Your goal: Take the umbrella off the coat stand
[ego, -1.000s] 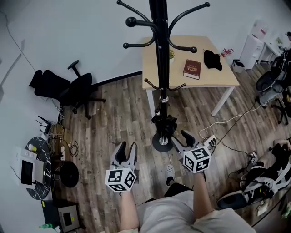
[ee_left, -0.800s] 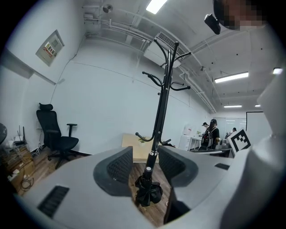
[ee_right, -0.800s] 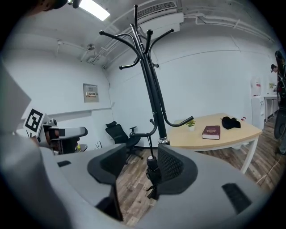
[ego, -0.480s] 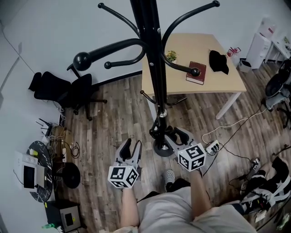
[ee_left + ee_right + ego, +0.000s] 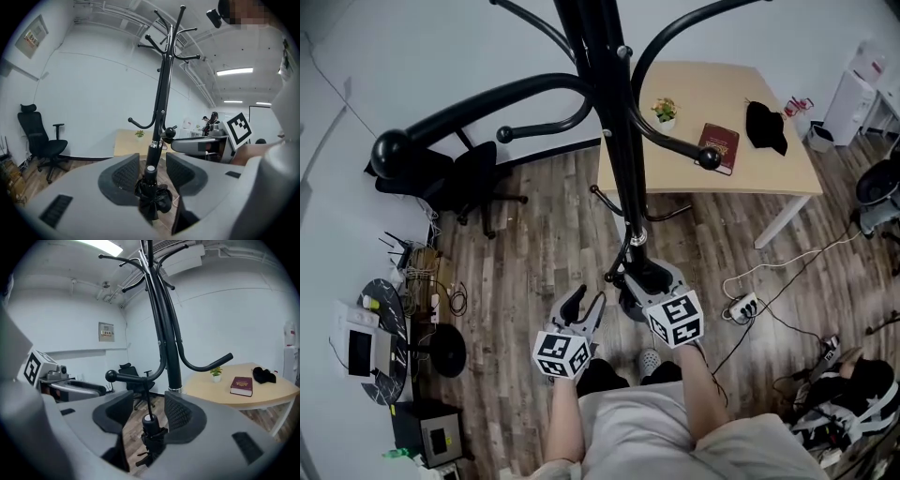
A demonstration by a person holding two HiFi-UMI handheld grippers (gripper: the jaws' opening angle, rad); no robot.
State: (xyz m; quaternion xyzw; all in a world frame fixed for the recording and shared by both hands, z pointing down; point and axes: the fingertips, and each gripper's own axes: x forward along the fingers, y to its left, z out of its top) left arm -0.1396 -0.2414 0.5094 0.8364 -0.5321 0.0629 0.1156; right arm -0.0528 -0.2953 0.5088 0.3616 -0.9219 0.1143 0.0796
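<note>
A: So where's the folded black umbrella (image 5: 152, 432)?

B: Hanging upright from a low hook (image 5: 126, 378) of the black metal coat stand (image 5: 614, 141), ungripped between the wide, closing jaws of the right gripper (image 5: 149, 404). The left gripper (image 5: 584, 302), jaws apart, waits slightly farther off.

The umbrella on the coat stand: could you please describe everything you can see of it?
The umbrella is black, compact and folded, its fabric bunched loosely below a rounded top end with a pale cap. It hangs upright by a thin cord from a ball-tipped hook low on the coat stand. It sits between the open jaws of the left gripper and of the right gripper, whose jaws are closing; no pad presses on it.
</note>
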